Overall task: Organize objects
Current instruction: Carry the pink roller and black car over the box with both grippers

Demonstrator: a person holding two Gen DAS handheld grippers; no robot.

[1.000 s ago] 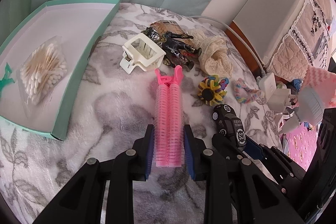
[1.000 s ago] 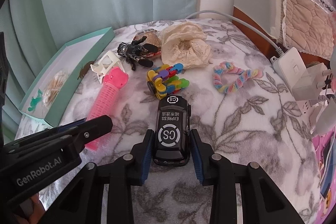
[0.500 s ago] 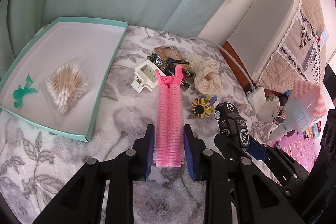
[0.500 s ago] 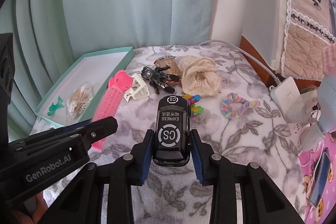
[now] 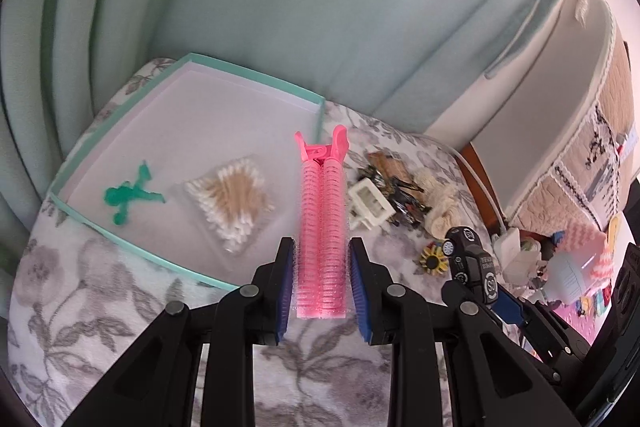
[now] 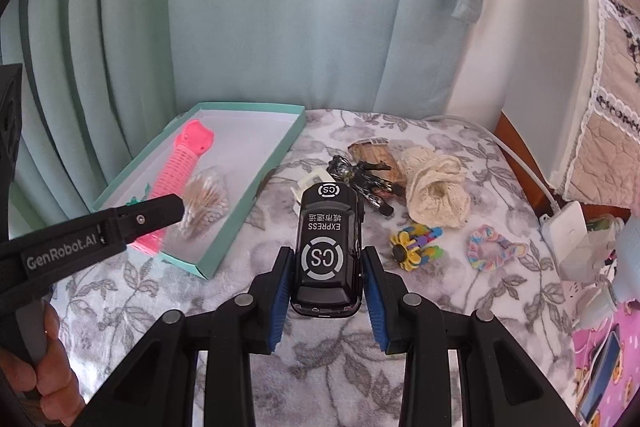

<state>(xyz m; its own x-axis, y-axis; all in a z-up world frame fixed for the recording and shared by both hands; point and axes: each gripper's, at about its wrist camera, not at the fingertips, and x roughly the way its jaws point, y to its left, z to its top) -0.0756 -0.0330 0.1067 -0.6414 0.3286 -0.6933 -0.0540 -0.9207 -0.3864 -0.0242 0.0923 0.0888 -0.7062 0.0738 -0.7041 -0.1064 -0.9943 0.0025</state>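
Since a second ago you have lifted both grippers off the floral blanket (image 6: 460,291) and carried the left one over toward the tray.

Left to right:

- Teal tray (image 5: 188,279), white inside, at the blanket's left edge against the curtain (image 6: 280,7). Contents: one green plastic figure (image 5: 128,195); one clear bag of cotton swabs (image 5: 232,199).
- Left gripper (image 5: 320,281): your jaws are clenched on the pink hair roller (image 5: 323,223), gripped at its near end. In the left wrist view its far, clip end overlaps the tray's right wall; in the right wrist view the roller (image 6: 182,167) hangs above the tray, beside the swab bag.
- Your left hand (image 6: 44,375) shows at the lower left of the right wrist view, wrapped around the handle.
- White hair claw clip (image 5: 370,205), on the blanket just right of the tray.
- Right gripper (image 6: 326,281): jaws clamped on the black toy car (image 6: 328,247), roof marked "CS" and "EXPRESS", held clear of the blanket.
- Dark action figure (image 6: 364,179), lying behind the car.
- Cream lace scrunchie (image 6: 438,195), touching the figure's right side.
- Multicoloured link toy (image 6: 416,245), near the scrunchie.
- Pastel rainbow scrunchie (image 6: 494,247), further right.
- White power strip (image 6: 572,235), at the blanket's right edge.
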